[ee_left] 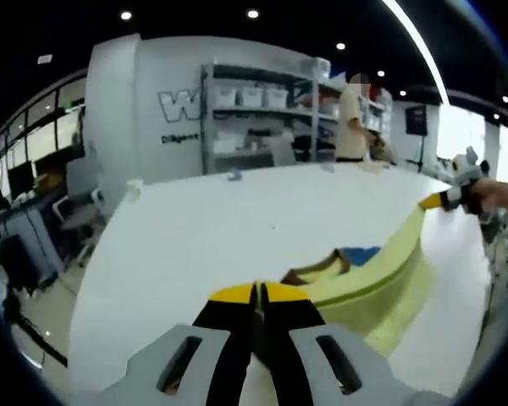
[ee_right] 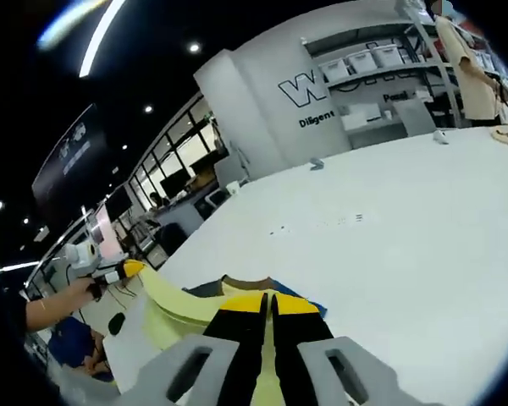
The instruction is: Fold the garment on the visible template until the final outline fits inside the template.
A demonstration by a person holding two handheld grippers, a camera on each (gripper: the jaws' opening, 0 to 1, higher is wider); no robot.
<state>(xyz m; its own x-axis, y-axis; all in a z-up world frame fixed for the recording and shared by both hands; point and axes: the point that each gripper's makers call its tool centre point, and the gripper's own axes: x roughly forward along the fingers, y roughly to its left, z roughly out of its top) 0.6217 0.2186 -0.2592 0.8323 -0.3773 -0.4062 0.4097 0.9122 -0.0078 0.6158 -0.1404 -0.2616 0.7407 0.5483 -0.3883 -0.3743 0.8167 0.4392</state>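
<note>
Left gripper [ee_left: 259, 296]: bottom centre of the left gripper view, yellow-tipped jaws pressed together on the near edge of the garment.
Right gripper [ee_right: 269, 303]: bottom centre of the right gripper view, jaws closed, pinching the same cloth; seen also at right edge of the left gripper view, held by a hand.
Garment [ee_left: 381, 275]: pale yellow, with blue and brown patches near the collar, stretched in a band between the two grippers, lower right of the left gripper view.
Table [ee_left: 237, 220]: white, wide, under the cloth.
Background: shelving [ee_left: 258, 110] with bins, upper centre; a person [ee_left: 351, 118] standing beside it.
</note>
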